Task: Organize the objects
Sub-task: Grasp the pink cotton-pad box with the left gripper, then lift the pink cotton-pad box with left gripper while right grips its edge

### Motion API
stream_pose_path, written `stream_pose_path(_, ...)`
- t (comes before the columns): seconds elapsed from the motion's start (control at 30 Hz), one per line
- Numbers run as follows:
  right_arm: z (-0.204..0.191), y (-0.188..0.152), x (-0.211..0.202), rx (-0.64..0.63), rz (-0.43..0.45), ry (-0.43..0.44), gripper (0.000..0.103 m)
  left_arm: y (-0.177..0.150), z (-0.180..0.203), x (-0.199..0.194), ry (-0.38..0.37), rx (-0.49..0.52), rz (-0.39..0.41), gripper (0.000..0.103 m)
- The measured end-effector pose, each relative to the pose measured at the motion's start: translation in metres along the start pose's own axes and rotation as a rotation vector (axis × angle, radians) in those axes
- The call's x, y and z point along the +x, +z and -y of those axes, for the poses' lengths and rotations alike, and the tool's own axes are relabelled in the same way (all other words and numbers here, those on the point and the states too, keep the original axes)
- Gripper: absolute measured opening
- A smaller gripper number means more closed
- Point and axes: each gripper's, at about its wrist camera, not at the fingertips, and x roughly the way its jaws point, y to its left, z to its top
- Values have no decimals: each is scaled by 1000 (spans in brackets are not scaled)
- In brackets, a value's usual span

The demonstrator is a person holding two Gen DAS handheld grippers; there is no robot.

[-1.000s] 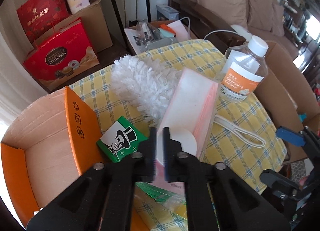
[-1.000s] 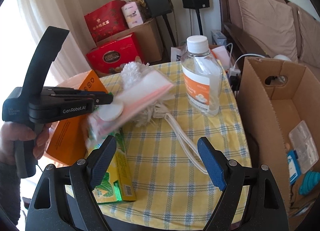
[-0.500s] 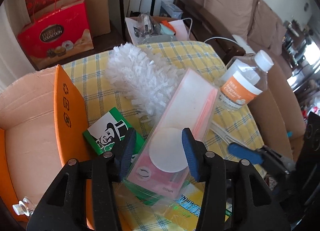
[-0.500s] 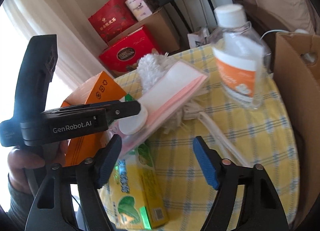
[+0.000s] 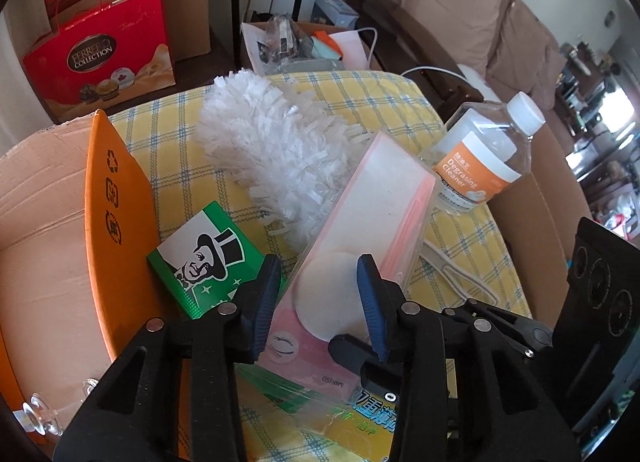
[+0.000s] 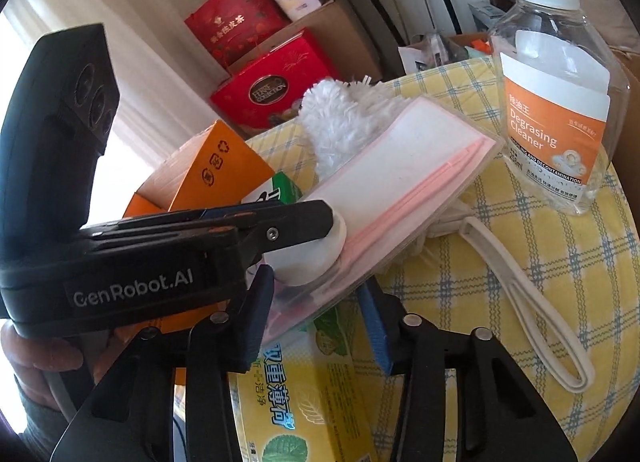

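A flat pink-and-white wipes pack [image 5: 384,198] [image 6: 420,150] lies tilted on a white fluffy duster [image 5: 272,138] and a yellow box [image 6: 296,402]. My left gripper [image 5: 318,298] hovers over the pack's round-lid end, its jaws closing either side of the lid without pressing. From the side, the left gripper [image 6: 324,218] sits just above that lid. My right gripper [image 6: 316,310] [image 5: 360,362] has come in under the same near end. Its jaws are closing with the pack's corner between them, and I see no firm pinch.
A degreasing cleaner bottle [image 5: 480,158] [image 6: 552,110] stands on the yellow checked table [image 6: 540,342]. An open orange box [image 5: 116,222] is at the left, with a green top-hat box [image 5: 204,258] beside it. A brown cardboard box [image 5: 532,242] is at the right. The duster's handle [image 6: 520,302] lies across the cloth.
My left gripper let go of the pack and its jaws now stand apart over the lid. The right gripper came in lower and closer to the pack's near end, its jaws narrowing.
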Motion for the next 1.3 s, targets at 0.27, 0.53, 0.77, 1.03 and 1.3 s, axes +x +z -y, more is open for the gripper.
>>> stream_pose_path(0.27, -3, -2, -17, -1, 22, 31, 26, -5, 1, -8, -85, -37, -1, 31)
stream_pose_path(0.53, -5, -18, -38, -16, 39, 46, 22, -17, 11, -20, -121, -25, 16, 32)
stream_pose_path(0.77, 0, -32, -49, -13, 26, 58, 20, -31, 16, -15, -180, -42, -2, 64)
stream_pose_path(1.03, 0, -41, -50, -29, 31, 75, 20, -45, 30, -12, -193, 9, 6, 59)
stream_pose_path(1.3, 2, -45, -50, -13, 28, 96, 20, -54, 22, -25, -238, -11, 46, 29)
